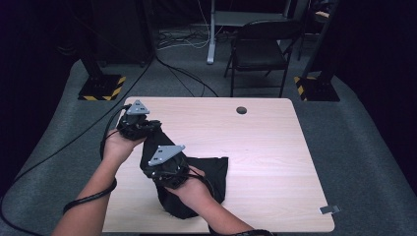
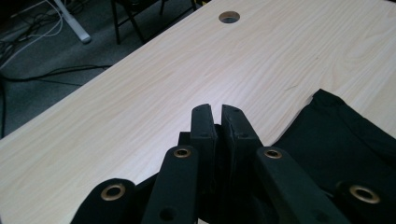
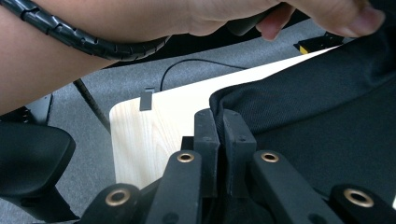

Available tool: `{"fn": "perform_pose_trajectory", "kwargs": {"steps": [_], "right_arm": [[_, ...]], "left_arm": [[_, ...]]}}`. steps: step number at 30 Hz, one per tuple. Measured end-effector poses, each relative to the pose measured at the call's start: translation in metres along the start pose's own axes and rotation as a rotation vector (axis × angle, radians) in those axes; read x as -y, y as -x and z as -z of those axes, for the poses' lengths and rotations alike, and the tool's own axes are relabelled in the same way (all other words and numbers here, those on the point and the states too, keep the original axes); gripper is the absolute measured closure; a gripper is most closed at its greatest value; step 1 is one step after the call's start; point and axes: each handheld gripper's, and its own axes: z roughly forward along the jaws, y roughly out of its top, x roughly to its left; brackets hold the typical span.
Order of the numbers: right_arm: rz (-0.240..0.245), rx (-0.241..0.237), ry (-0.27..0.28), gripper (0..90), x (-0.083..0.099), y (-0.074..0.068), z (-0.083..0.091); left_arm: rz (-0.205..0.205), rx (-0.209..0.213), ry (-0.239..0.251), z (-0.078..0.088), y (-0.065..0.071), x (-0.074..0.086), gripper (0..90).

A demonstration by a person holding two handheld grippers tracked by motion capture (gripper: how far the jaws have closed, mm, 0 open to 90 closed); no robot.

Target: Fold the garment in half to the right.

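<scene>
Cloth on the table near its front edge, left gripper behind-left of it, right gripper over its left part, chair behind the table

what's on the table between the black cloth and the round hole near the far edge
Nothing: between the black cloth and the round hole there is bare wood, seen in the high view.

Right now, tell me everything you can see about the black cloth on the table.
The black cloth is a dark, matte fabric, apparently a garment, lying crumpled on the near part of the light wooden table. Its far edge is fairly straight, with a stitched hem visible in the right gripper view. Part of it is lifted into a bunch under the two hands. The right gripper has its jaws shut on a fold at the cloth's edge; the left gripper is shut too, seemingly pinching cloth. The rest lies flat on the wood.
</scene>
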Motion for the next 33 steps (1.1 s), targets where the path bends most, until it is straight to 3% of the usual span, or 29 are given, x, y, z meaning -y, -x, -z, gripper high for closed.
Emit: {"fn": "perform_pose_trajectory", "kwargs": {"steps": [4,8,13,16,23,30,33], "right_arm": [[0.027,0.01,-0.017,85.9,-0.003,-0.002,-0.001],[0.019,-0.006,-0.014,86.0,-0.006,0.0,-0.002],[0.045,-0.002,-0.016,85.9,-0.013,-0.004,-0.006],[0.038,-0.002,0.003,85.9,-0.011,-0.003,-0.003],[-0.056,-0.024,0.046,85.9,0.012,0.005,0.002],[-0.142,-0.032,0.087,85.9,0.034,0.015,0.012],[-0.157,-0.031,0.088,85.9,0.041,0.018,0.015]], "left_arm": [[-0.006,-0.004,-0.002,-0.001,0.001,-0.001,83.2],[-0.013,-0.014,0.002,0.003,-0.002,0.002,83.3],[0.02,-0.005,0.009,0.006,-0.008,0.003,83.3],[-0.002,-0.02,-0.001,0.003,-0.003,0.0,83.3],[-0.057,-0.038,-0.052,-0.017,0.016,-0.007,83.3],[-0.077,-0.021,-0.083,-0.038,0.032,-0.014,83.3],[-0.08,-0.017,-0.092,-0.046,0.037,-0.015,83.3]]}}
